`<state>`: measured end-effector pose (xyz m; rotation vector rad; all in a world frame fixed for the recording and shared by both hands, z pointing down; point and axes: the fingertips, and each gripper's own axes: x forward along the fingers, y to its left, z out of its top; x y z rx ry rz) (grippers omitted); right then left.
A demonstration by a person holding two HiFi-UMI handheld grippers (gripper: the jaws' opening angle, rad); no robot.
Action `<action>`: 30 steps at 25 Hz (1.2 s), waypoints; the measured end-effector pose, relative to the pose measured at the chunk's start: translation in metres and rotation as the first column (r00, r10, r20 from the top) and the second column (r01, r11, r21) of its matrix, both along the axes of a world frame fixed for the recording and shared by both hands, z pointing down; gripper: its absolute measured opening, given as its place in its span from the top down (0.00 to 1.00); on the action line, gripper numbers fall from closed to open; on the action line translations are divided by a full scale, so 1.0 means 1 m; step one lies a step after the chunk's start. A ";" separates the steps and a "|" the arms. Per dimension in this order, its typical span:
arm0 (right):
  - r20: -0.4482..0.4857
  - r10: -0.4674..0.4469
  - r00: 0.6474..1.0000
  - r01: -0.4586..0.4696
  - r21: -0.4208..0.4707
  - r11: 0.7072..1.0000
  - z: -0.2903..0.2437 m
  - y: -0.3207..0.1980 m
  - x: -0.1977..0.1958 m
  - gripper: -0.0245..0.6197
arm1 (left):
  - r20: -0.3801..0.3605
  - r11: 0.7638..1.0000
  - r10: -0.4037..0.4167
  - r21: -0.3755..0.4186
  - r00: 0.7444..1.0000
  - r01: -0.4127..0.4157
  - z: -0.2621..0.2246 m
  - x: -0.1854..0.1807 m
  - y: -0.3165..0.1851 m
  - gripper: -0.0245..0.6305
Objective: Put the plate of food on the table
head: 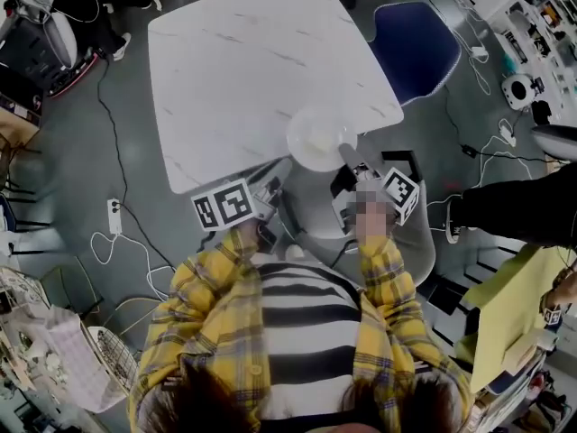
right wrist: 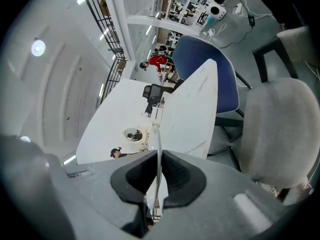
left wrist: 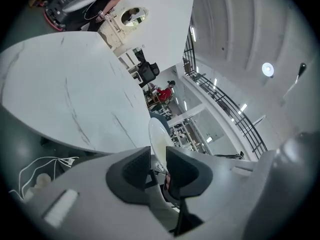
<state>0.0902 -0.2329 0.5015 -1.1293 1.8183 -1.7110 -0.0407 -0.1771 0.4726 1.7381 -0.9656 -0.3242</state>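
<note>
The right tool (right wrist: 159, 176) has its dark jaws nearly together, pinching the plate (right wrist: 159, 146), which shows only as a thin white rim rising edge-on from between them; what lies on it cannot be told from here. Beyond the rim the white marbled bench (right wrist: 195, 109) stands tilted across the view. A blue chair (right wrist: 197, 51) sits behind the bench and a grey chair (right wrist: 280, 129) is at the right. Far off is a person (right wrist: 158, 62) in red, perhaps seated, and a black railing (right wrist: 107, 29) runs up the left.
</note>
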 end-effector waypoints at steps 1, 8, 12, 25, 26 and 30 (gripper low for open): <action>-0.002 0.003 1.000 -0.003 -0.002 1.000 0.001 -0.007 -0.002 0.94 | 0.003 1.000 0.008 -0.001 1.000 -0.008 0.000 0.000 -0.007 0.83; -0.028 0.028 0.999 -0.029 -0.015 0.999 0.007 -0.048 -0.013 0.94 | 0.012 0.999 0.043 0.011 0.999 -0.043 -0.004 -0.009 -0.056 0.83; -0.043 0.049 0.998 -0.051 -0.032 0.998 0.015 -0.068 -0.015 0.94 | 0.013 0.999 0.042 0.015 0.999 -0.042 -0.003 -0.017 -0.078 0.83; -0.084 0.083 0.993 -0.089 -0.073 0.993 0.048 -0.126 -0.026 0.94 | 0.032 0.998 0.051 -0.047 0.998 -0.049 0.031 -0.026 -0.134 0.83; -0.087 0.080 0.993 -0.087 -0.074 0.993 0.051 -0.129 -0.027 0.94 | 0.039 0.997 0.054 -0.048 0.998 -0.052 0.033 -0.025 -0.138 0.83; -0.108 0.076 0.991 -0.085 -0.083 0.993 0.060 -0.142 -0.028 0.94 | 0.069 0.997 0.067 -0.052 0.995 -0.063 0.040 -0.024 -0.156 0.83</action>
